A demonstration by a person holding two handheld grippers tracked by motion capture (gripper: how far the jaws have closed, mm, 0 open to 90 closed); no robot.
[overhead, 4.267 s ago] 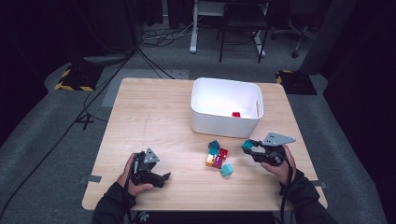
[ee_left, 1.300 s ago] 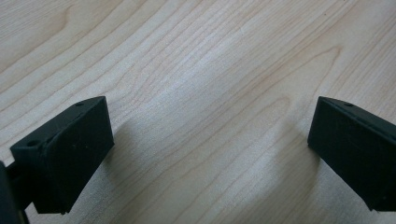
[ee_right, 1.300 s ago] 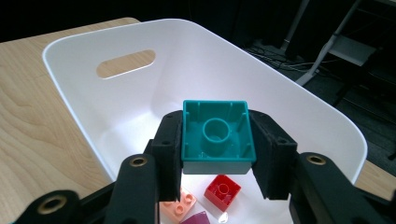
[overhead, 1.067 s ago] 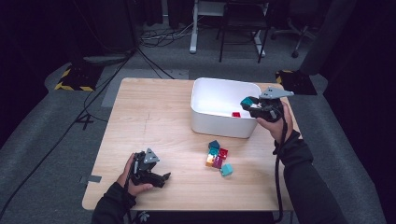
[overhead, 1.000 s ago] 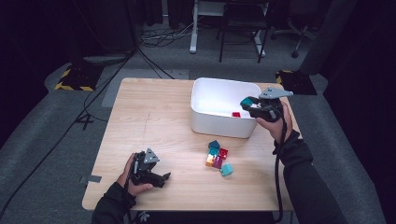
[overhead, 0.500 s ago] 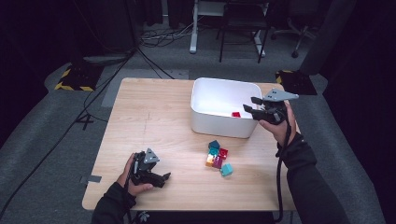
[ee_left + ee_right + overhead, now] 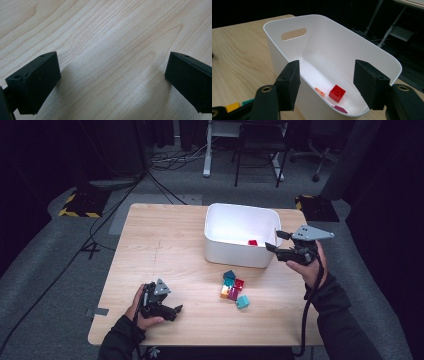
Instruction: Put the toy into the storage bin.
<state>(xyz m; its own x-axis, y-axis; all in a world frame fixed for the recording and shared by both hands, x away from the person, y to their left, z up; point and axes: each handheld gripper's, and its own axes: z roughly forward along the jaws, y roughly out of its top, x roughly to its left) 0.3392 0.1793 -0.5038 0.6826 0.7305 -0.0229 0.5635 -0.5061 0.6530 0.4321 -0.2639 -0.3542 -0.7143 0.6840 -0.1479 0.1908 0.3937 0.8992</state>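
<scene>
The work looks partly done. The white bin [image 7: 241, 236] lies just ahead of and below the right gripper [image 7: 272, 240], whose jaws have just been opening and now stand apart with nothing between them. Inside the bin, below those jaws, rest a red block [image 7: 337, 93], an orange piece [image 7: 319, 91] and a purple piece [image 7: 340, 109]. A pile of blocks [image 7: 233, 288] waits on the table, nearer the person than that gripper. The left gripper [image 7: 176, 310] rests released on bare wood, well apart from the pile.
</scene>
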